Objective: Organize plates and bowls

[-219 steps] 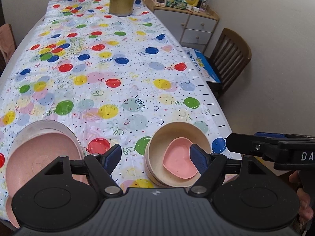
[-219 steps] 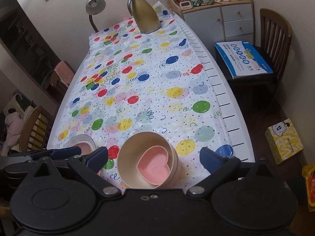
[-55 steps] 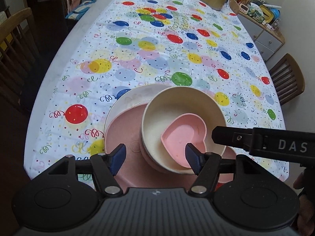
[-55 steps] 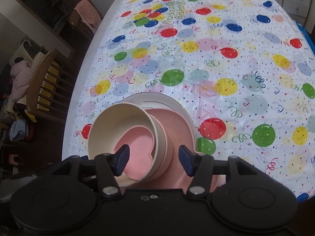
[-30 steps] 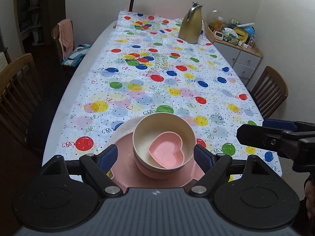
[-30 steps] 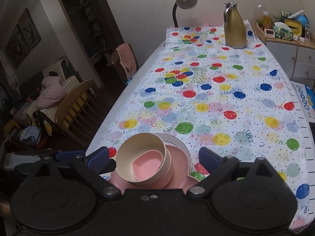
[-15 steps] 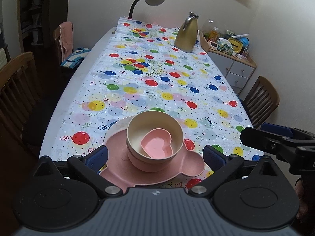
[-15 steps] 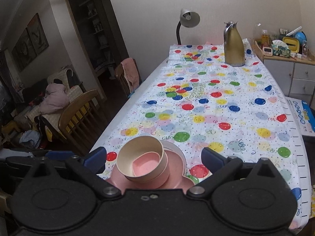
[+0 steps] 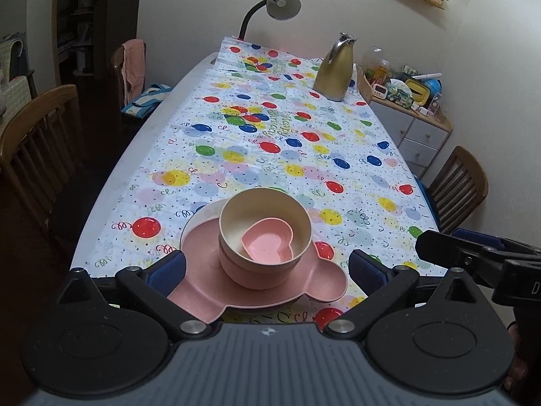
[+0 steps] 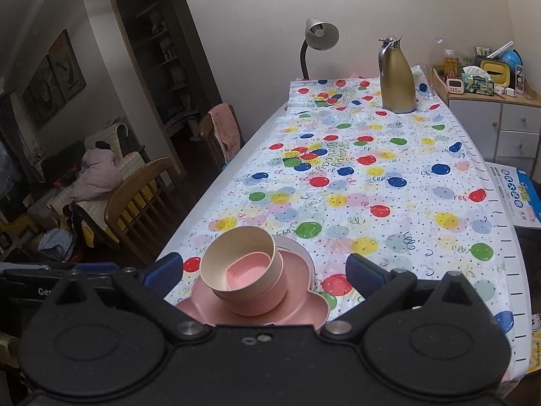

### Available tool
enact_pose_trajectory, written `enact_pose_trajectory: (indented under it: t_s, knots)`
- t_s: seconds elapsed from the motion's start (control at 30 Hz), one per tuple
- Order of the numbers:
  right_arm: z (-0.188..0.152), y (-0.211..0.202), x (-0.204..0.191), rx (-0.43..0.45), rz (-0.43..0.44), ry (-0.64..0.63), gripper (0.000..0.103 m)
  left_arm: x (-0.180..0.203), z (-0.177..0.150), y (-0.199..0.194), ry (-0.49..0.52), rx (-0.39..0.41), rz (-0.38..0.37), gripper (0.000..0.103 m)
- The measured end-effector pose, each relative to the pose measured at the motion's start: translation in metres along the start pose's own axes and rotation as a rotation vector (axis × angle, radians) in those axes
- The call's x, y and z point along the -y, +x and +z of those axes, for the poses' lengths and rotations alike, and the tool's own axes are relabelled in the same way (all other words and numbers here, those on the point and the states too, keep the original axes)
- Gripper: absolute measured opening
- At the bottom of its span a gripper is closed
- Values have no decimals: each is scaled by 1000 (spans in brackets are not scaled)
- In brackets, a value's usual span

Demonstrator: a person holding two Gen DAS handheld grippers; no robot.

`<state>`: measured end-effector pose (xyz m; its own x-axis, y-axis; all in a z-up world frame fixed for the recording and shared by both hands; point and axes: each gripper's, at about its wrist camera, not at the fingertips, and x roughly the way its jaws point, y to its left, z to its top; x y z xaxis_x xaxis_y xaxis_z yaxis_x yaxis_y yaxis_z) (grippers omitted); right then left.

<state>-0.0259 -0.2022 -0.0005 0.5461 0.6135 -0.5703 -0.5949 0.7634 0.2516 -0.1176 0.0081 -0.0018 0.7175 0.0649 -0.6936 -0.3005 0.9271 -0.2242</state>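
Both tongs have drawn back and up since half a second ago, so the stack sits smaller and more of the room shows. The left tongs (image 9: 267,267) and right tongs (image 10: 263,270) are spread wide and grip nothing. Near the surface's (image 9: 355,176) front edge, a matte pink eared plate (image 9: 203,270) lies on a cream plate (image 9: 199,215). On it stand nested bowls: a pink bowl (image 9: 257,275), a cream bowl (image 9: 236,226) inside it, and a small pink heart dish (image 9: 267,245) inside that. The cloth is glossy, printed with coloured balloons. A gold jug (image 9: 333,71) and a grey lamp (image 9: 282,1) stand at the far end; wooden chairs (image 10: 142,196) flank the surface, and a cabinet (image 10: 500,118) holds clutter.
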Motion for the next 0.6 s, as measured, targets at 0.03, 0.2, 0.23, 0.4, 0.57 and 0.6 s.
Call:
enact_pose_trajectory:
  t_s: [0.03, 0.2, 0.23, 0.4, 0.57, 0.6]
  knots:
    - [0, 0, 0, -2, 0, 0, 103, 1, -1, 0, -5, -1, 0, 103]
    - [-1, -1, 4, -12, 7, 12, 103, 2, -2, -2, -28, 7, 3, 103]
    - [-1, -1, 5, -16, 10, 14, 103, 3, -3, -2, -28, 4, 13, 103]
    - [-1, 1, 6, -29, 21, 16, 103, 5, -5, -1, -31, -18, 40, 103]
    - [-1, 1, 5, -31, 27, 11, 103, 4, -6, -3, -31, -17, 64, 103]
    - [-1, 1, 5, -32, 27, 12, 103, 4, -6, -3, -30, -17, 66, 103]
